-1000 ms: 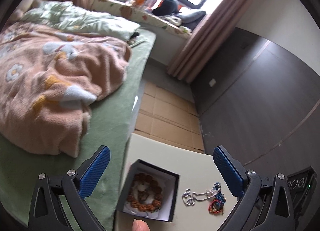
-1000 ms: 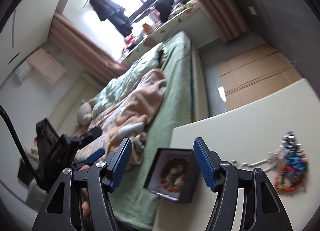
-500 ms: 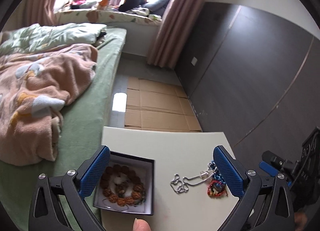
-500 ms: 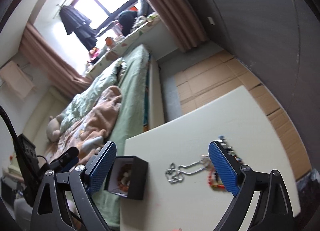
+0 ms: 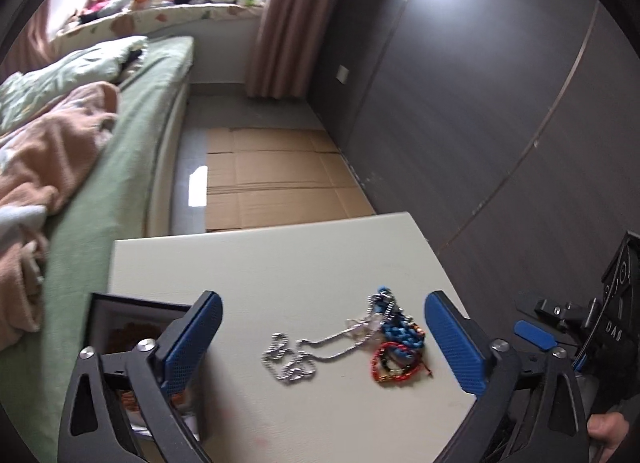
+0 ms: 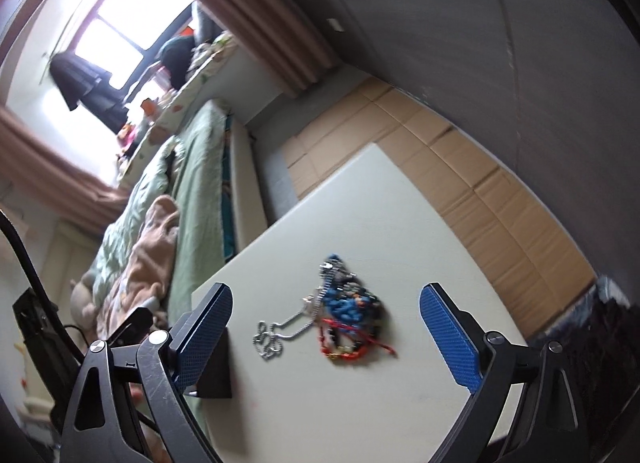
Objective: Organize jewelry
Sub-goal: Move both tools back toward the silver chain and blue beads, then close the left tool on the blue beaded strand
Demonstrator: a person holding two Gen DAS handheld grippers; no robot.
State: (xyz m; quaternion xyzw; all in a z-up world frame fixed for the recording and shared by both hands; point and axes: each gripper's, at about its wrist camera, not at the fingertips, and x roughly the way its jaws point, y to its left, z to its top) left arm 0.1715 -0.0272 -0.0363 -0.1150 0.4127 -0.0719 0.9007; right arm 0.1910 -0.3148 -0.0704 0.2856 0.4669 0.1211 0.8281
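A silver chain necklace (image 5: 304,351) lies on the cream table (image 5: 256,263), tangled at its right end with blue beads (image 5: 396,329) and a red bracelet (image 5: 394,365). A black jewelry box (image 5: 120,323) holding a brown bead bracelet sits at the table's left edge, partly hidden behind my left finger. My left gripper (image 5: 324,339) is open and empty, the jewelry between its fingers. In the right wrist view the chain (image 6: 280,333), blue beads (image 6: 346,303) and red bracelet (image 6: 348,347) lie between the fingers of my open, empty right gripper (image 6: 326,335). The box (image 6: 216,367) shows at left.
A bed with green sheet (image 5: 120,167) and pink blanket (image 5: 52,151) runs along the table's left side. Cardboard sheets (image 5: 272,183) cover the floor beyond the table. A dark wall (image 5: 480,103) stands to the right. The right gripper's body (image 5: 592,335) shows at the right edge.
Both grippers have swung right, from the box toward the pile of jewelry, which now sits between each pair of fingers. Both stay open. The jewelry and box have not moved.
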